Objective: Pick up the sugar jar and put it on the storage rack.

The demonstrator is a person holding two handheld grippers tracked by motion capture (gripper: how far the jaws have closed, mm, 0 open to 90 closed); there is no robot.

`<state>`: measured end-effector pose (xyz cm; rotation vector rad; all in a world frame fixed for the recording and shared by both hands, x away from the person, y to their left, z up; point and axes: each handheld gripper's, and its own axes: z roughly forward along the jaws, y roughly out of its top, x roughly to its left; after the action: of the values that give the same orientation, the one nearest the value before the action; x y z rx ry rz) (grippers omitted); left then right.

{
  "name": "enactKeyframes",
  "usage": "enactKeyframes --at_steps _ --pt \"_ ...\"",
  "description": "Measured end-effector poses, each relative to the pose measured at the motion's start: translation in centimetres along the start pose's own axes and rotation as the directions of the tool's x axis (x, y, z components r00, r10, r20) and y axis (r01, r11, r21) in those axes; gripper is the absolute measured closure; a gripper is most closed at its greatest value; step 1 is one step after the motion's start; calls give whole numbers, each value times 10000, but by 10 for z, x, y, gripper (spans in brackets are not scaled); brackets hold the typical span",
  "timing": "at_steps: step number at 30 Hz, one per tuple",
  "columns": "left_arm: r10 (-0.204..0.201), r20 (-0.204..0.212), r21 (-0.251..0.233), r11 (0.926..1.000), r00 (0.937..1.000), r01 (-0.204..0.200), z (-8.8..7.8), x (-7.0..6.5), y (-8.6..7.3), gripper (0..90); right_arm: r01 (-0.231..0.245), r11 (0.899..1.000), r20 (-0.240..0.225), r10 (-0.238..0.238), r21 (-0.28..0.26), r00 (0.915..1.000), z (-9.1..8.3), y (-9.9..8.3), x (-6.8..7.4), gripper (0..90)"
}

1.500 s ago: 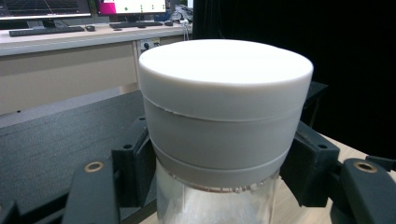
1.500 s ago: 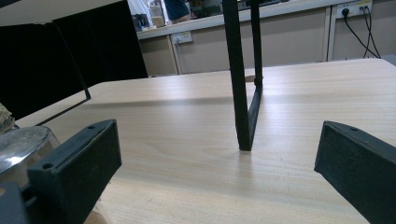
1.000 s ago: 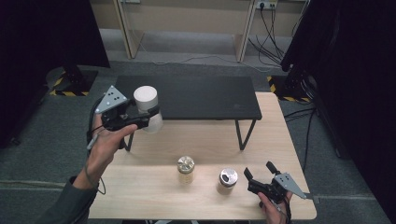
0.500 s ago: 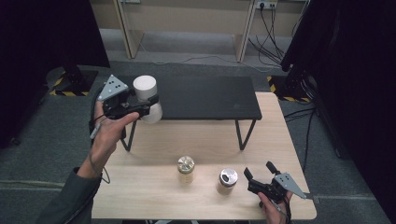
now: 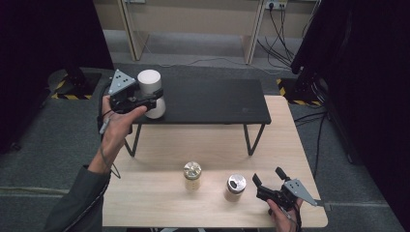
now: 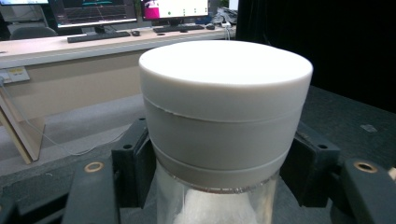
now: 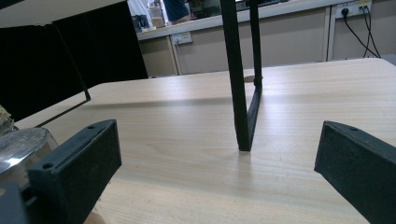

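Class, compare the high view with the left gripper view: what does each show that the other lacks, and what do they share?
High view alone: the wooden table, a gold-lidded jar and a silver-lidded jar standing on it, and the right gripper with its jaws open beside the silver-lidded jar. Left gripper view alone: a desk with monitors and a keyboard in the background. Both: the white-lidded jar clamped in the left gripper, over the black shelf.

High cam looks down over my table (image 5: 159, 193); left cam sits close on jar (image 6: 224, 116); right cam skims low, sharing shelf leg (image 7: 238, 93).
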<state>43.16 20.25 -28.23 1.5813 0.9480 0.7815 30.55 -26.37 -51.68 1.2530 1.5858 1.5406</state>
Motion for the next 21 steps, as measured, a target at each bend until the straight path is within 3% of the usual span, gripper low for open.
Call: enactKeyframes --at_steps 11,21 --pt "-138 -374 -63 9999 9992 136 18 6 -3 344 -4 10000 -28 4 -15 10000 -1 0 0 6" --pt "-280 -797 -178 9995 9964 267 24 18 -4 344 -1 10000 -32 1 -17 10000 -1 0 0 6"
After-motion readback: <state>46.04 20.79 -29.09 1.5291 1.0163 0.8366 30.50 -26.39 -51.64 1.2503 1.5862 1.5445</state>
